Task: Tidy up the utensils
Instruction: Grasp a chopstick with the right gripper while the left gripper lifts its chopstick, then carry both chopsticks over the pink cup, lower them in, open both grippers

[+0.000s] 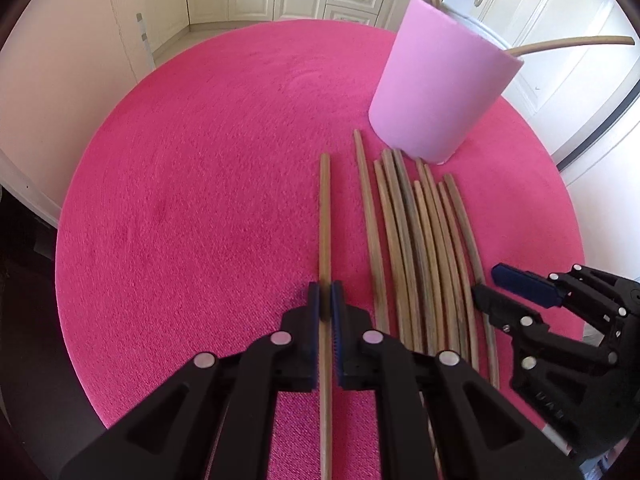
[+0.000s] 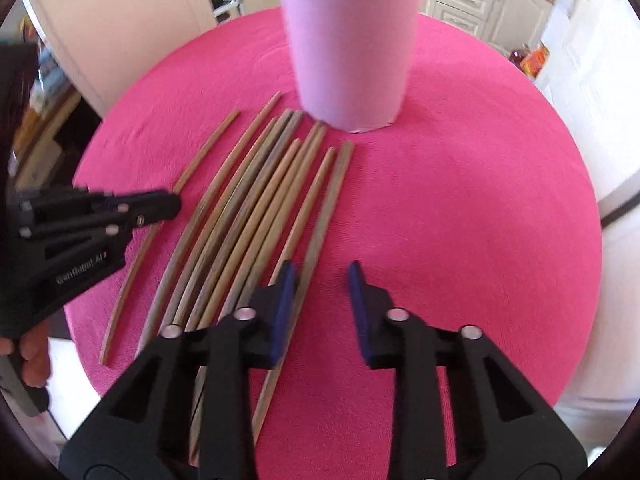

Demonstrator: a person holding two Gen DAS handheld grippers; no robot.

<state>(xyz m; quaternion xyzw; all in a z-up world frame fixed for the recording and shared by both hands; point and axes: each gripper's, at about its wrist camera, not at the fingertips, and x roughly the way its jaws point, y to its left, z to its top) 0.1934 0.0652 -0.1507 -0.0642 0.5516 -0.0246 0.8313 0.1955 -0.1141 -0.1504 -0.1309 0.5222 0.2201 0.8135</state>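
Left claw (image 1: 325, 300) clamped on one thin wooden stick (image 1: 325, 216), which lies flat on the round pink-covered tabletop (image 1: 192, 184), set apart from the rest. Right claw (image 2: 322, 280) part open, nothing between pads; its left blue pad sits just beside the outermost stick of the loose row of wooden sticks (image 2: 256, 200). Pale pink cylindrical holder (image 2: 348, 48) stands past the row toward far edge, two sticks already inside
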